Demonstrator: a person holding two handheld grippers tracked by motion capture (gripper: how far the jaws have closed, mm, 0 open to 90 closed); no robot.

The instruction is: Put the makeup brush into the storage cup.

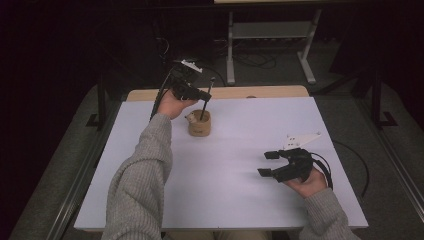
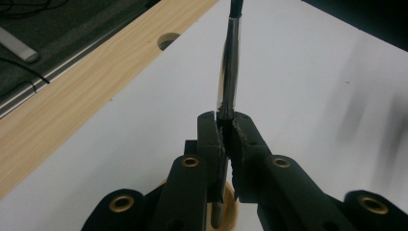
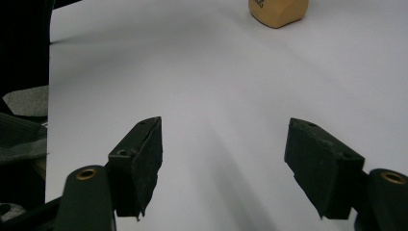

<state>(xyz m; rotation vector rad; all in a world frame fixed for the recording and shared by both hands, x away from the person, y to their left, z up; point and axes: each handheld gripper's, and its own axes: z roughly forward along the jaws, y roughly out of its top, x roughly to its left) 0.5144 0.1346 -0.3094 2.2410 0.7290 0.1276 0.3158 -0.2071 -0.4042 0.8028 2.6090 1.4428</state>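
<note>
A small wooden cup (image 1: 199, 124) stands on the white table top (image 1: 240, 150) toward the back left; its base also appears at the top of the right gripper view as a tan cup (image 3: 278, 11). My left gripper (image 1: 204, 94) is shut on a thin dark pen (image 1: 206, 100), whose lower end reaches into the cup. In the left gripper view the pen (image 2: 229, 72) runs up from between the closed pads, and the cup's rim (image 2: 230, 211) shows below the jaws. My right gripper (image 1: 269, 163) rests open near the front right, with nothing between its fingers (image 3: 144, 159).
A wooden strip (image 1: 260, 92) with a round hole (image 2: 168, 40) runs along the table's far edge. Beyond it stand a metal frame leg (image 1: 230, 50) and cables on the dark floor. The grey sleeves of both forearms come in from the bottom.
</note>
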